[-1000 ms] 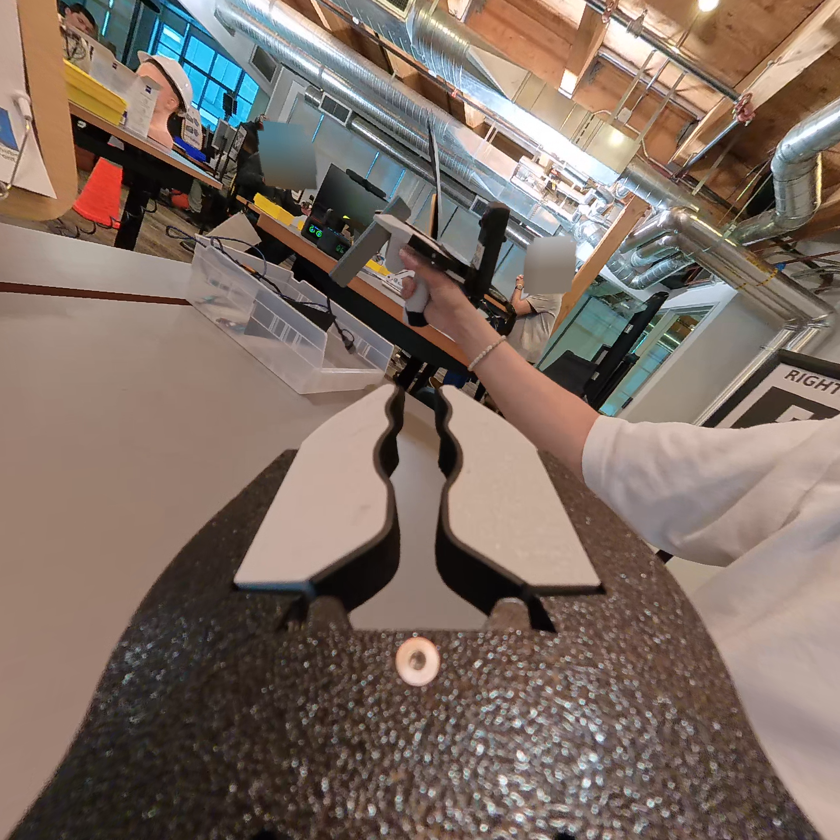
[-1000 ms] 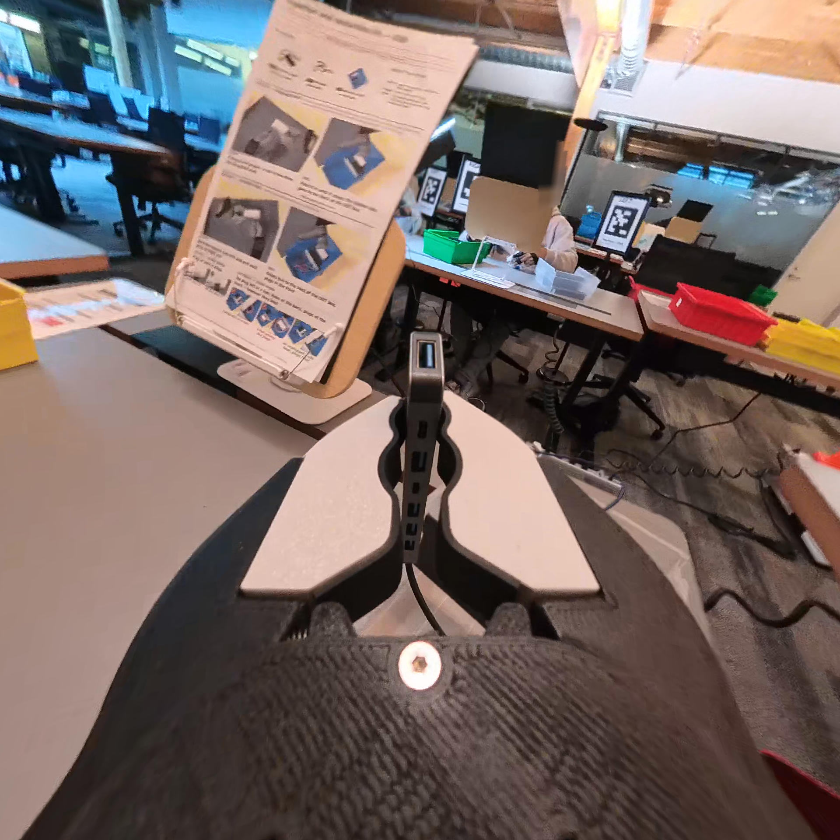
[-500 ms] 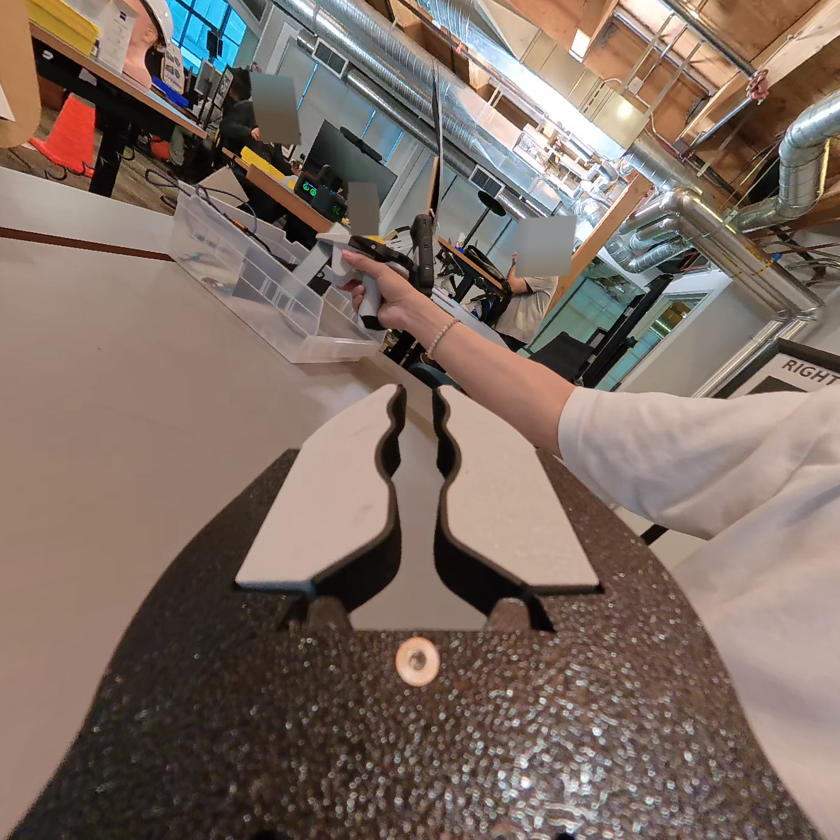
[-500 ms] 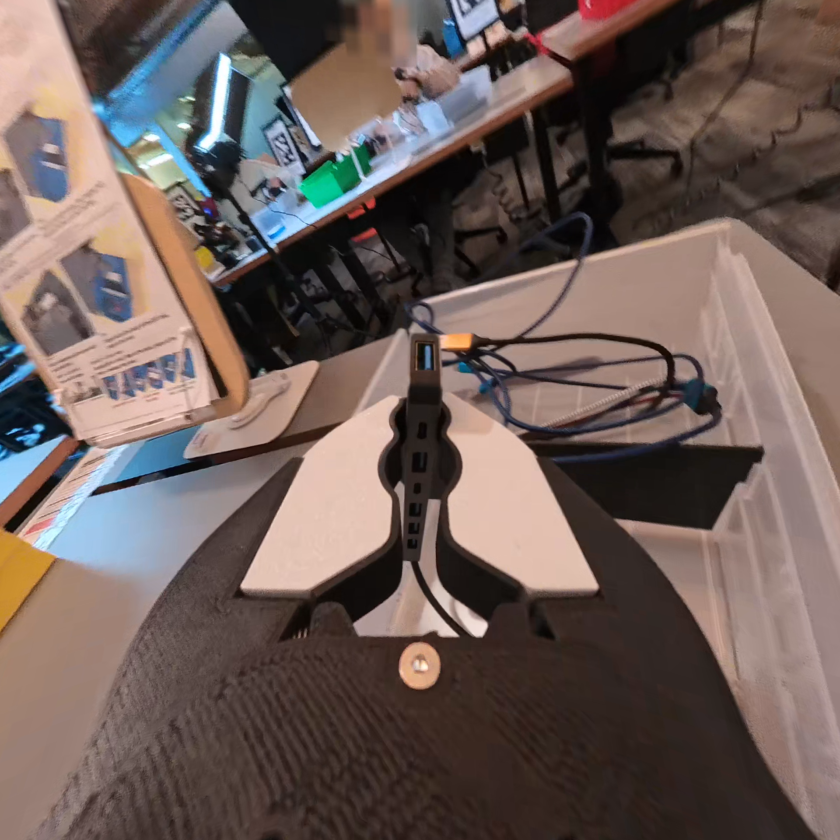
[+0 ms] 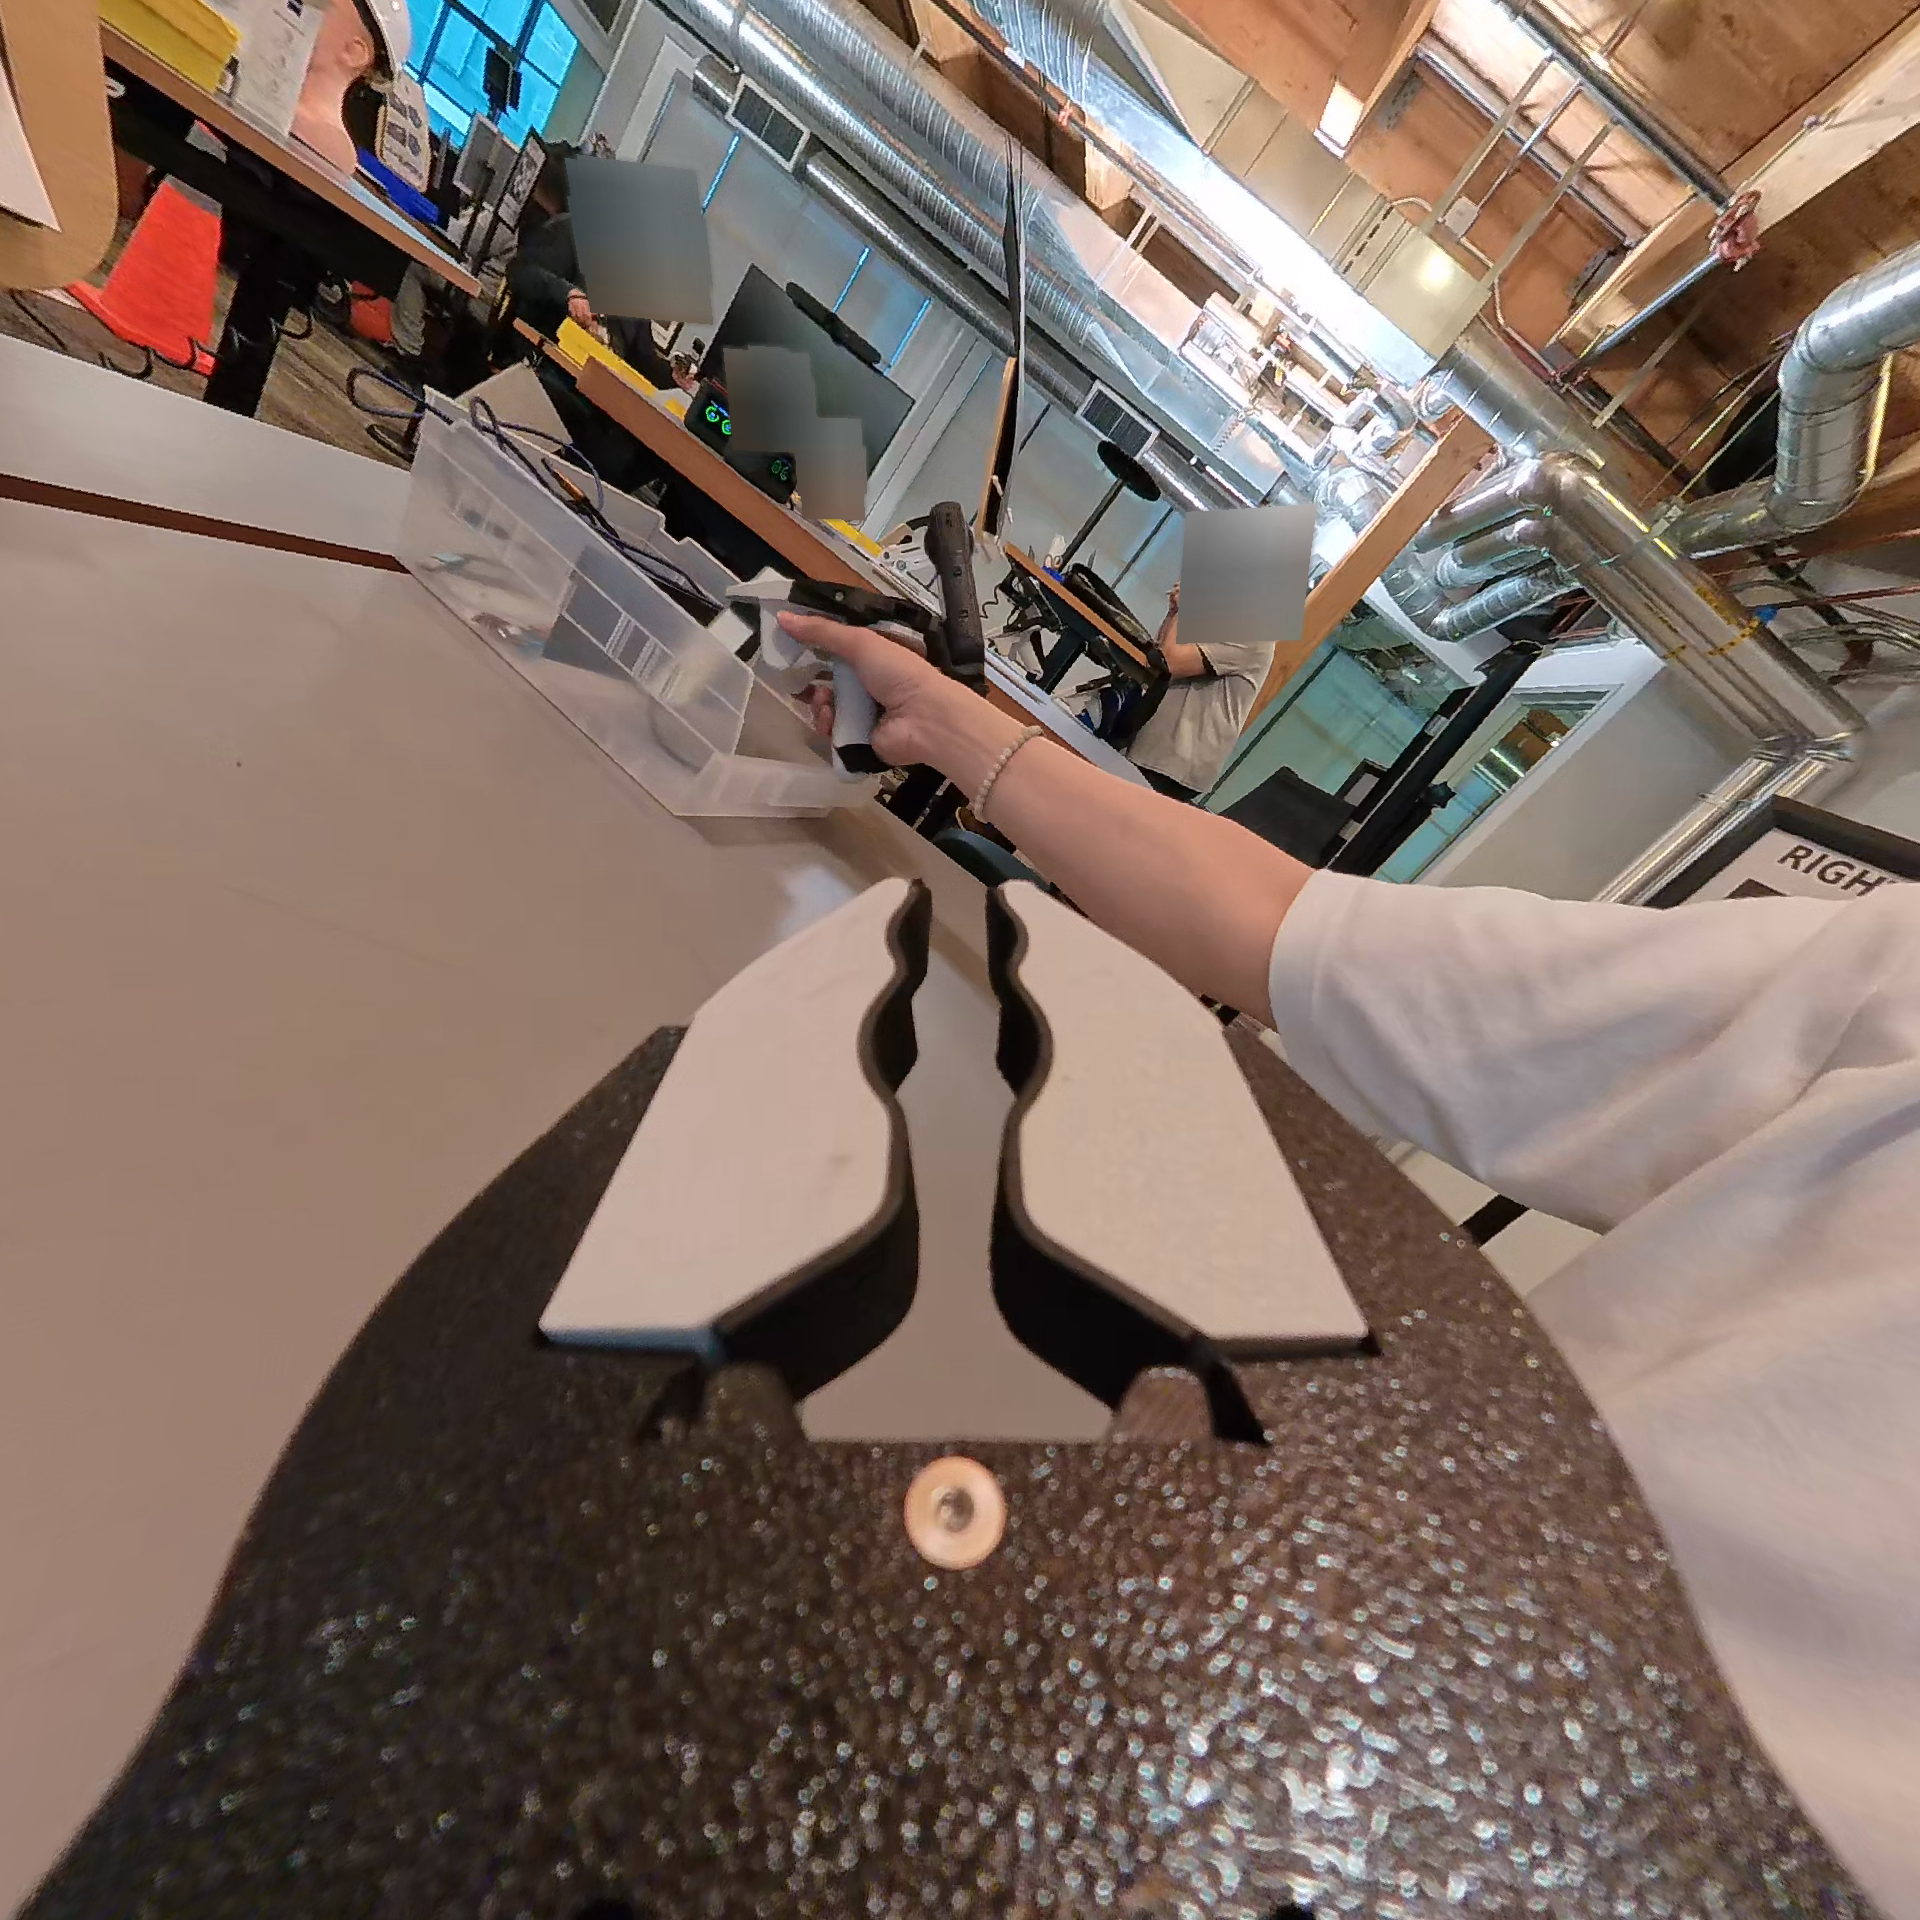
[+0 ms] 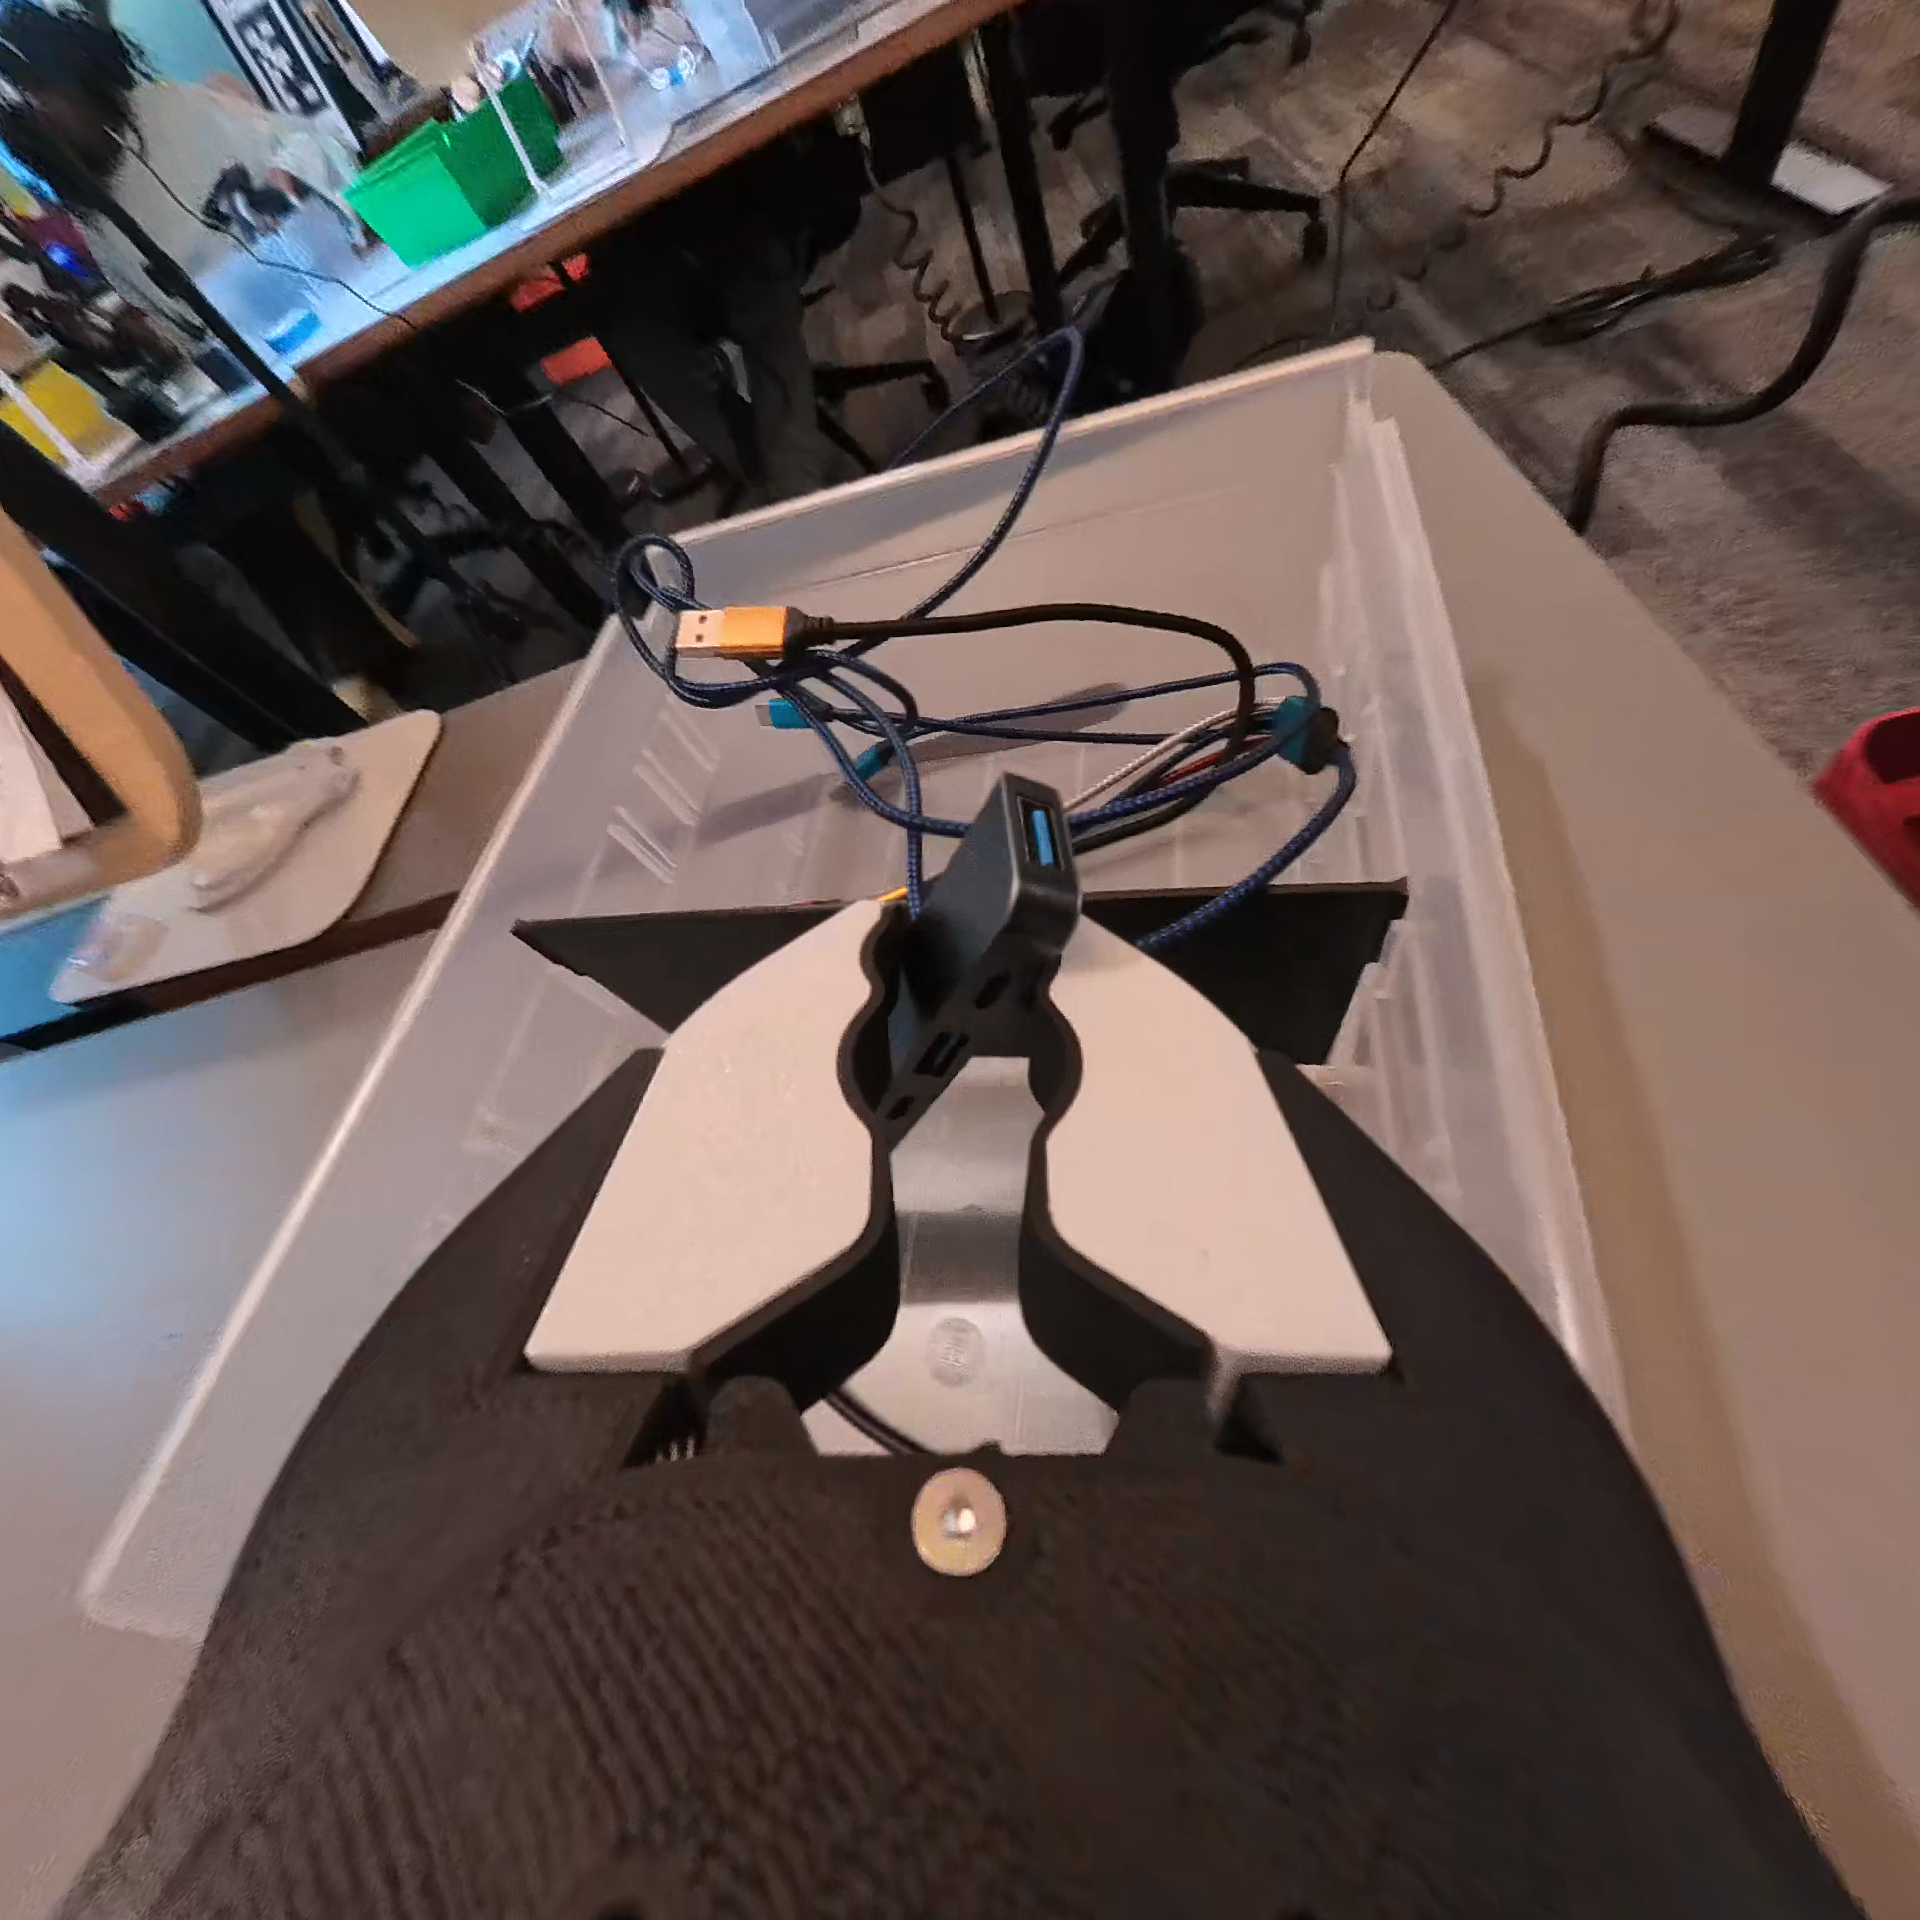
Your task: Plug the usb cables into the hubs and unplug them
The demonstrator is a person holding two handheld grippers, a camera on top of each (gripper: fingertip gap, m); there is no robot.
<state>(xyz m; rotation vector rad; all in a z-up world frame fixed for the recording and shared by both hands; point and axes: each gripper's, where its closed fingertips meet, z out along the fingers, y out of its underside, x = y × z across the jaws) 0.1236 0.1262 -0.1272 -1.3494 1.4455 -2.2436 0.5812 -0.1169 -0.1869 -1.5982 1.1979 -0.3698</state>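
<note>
grip first: your right gripper (image 6: pixel 961 961) has its jaws parted a little around the grey usb hub (image 6: pixel 1003 894), which now sits skewed between them, blue port up and forward, its cord running back under the fingers; whether the pads still pinch it you cannot tell from this angle. you are holding it low over the clear plastic bin (image 6: pixel 1455 727), probably to set it down beside the tangle of usb cables (image 6: pixel 1049 717) lying behind the black divider (image 6: pixel 644 940), where the gold-shelled plug (image 6: pixel 740 631) points toward you. your left gripper (image 5: pixel 954 914) waits empty above the table (image 5: pixel 260 883), jaws a narrow gap apart, kept clear so the right arm can reach across. half a second ago the hub stood straight and tightly clamped; since then the jaws have widened, the hub has tipped, and the gripper has come further over the bin. no cable is plugged in.
</note>
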